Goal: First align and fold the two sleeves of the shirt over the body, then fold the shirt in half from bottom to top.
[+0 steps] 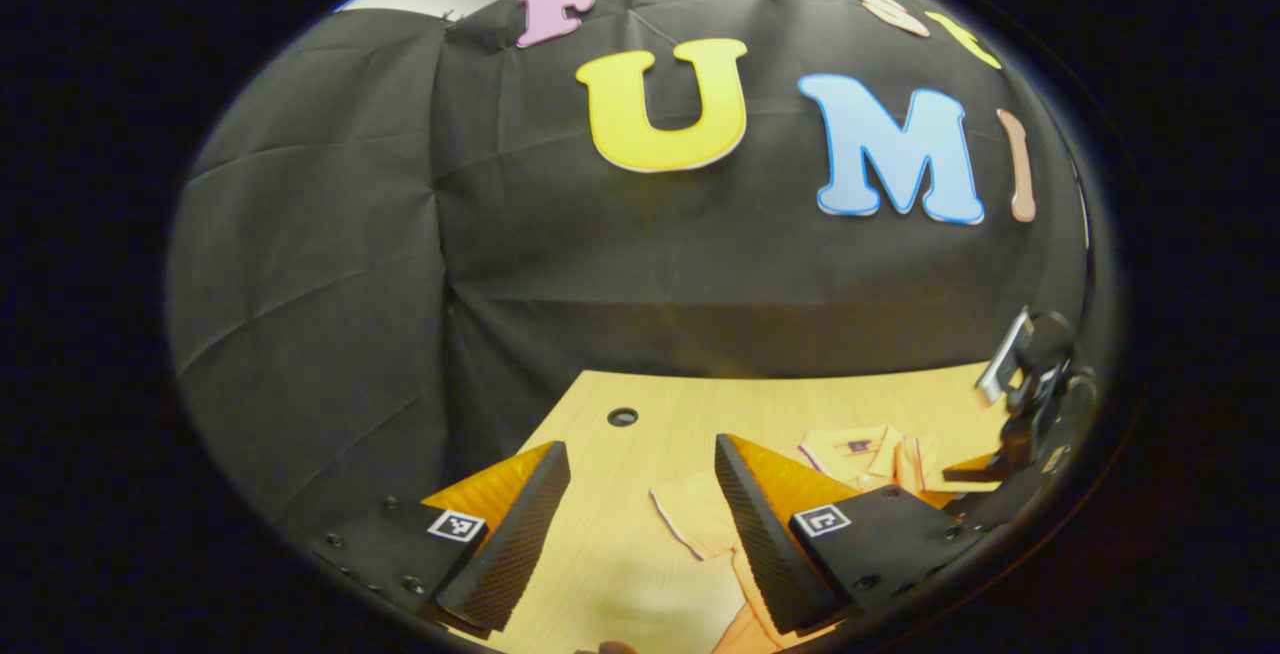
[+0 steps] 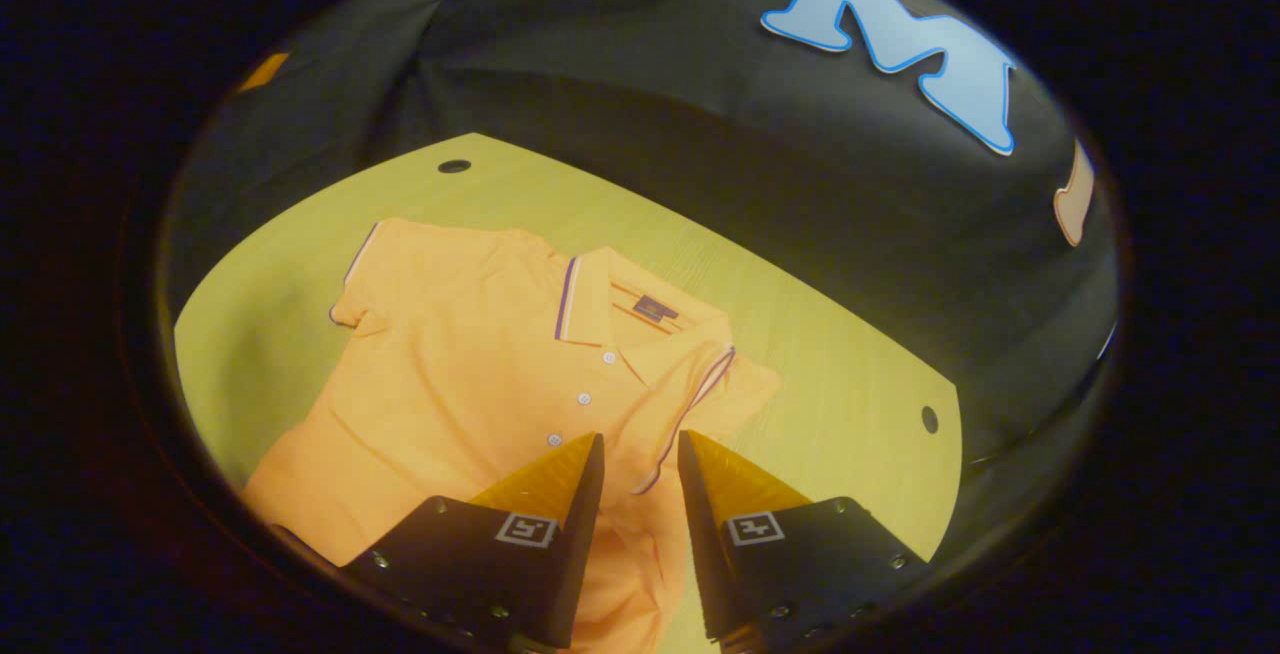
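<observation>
You can read nothing here: the dark neck label (image 2: 655,308) inside the orange polo shirt's (image 2: 470,374) collar is too small.

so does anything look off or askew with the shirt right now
Slightly. The orange polo shirt lies at a slant on the pale wooden table. One short sleeve is already folded over the body, the other sleeve still spread flat. No damage shows.

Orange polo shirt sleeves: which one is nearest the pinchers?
The sleeve whose striped cuff runs down between the fingers of the right gripper. The other sleeve lies spread flat on the orange shirt's far side.
</observation>
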Action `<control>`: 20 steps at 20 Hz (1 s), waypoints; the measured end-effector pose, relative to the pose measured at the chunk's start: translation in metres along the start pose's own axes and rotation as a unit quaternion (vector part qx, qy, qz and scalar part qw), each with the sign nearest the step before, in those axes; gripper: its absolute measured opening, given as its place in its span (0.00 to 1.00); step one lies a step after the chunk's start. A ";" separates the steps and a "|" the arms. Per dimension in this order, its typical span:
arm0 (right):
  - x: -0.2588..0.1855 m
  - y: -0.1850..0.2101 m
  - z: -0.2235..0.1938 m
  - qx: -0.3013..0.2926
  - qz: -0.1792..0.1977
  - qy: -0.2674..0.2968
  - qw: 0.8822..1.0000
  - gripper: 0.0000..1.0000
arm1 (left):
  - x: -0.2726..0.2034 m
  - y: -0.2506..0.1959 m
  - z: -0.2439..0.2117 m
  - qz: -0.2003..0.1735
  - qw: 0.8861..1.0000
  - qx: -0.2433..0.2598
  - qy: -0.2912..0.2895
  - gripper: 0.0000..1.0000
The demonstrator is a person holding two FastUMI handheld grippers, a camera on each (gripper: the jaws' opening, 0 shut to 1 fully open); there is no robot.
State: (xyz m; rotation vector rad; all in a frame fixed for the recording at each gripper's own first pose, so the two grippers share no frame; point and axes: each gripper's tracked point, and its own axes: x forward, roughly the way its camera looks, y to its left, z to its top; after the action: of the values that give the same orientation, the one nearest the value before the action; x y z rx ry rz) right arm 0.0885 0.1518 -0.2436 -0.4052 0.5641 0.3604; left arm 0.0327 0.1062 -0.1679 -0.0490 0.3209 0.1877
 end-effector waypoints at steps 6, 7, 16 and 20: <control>-0.043 -0.010 0.021 0.043 -0.015 -0.037 0.998 0.47 | 0.066 -0.025 -0.091 -0.028 0.994 -0.033 0.097 0.96; -0.052 -0.012 0.025 0.051 -0.017 -0.042 0.998 0.47 | 0.075 -0.025 -0.106 -0.027 0.992 -0.037 0.115 0.96; -0.110 -0.033 0.030 0.116 -0.044 -0.069 0.990 0.47 | 0.121 -0.026 -0.193 -0.029 0.973 -0.026 0.229 0.96; -0.125 -0.041 0.028 0.134 -0.064 -0.073 0.986 0.47 | 0.132 -0.026 -0.217 -0.021 0.966 -0.017 0.258 0.96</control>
State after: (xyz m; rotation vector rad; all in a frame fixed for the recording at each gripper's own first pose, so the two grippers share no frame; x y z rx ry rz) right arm 0.0202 0.1022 -0.1391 -0.1528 0.4340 0.1853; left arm 0.0933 0.0868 -0.4154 -0.1401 0.8354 0.1366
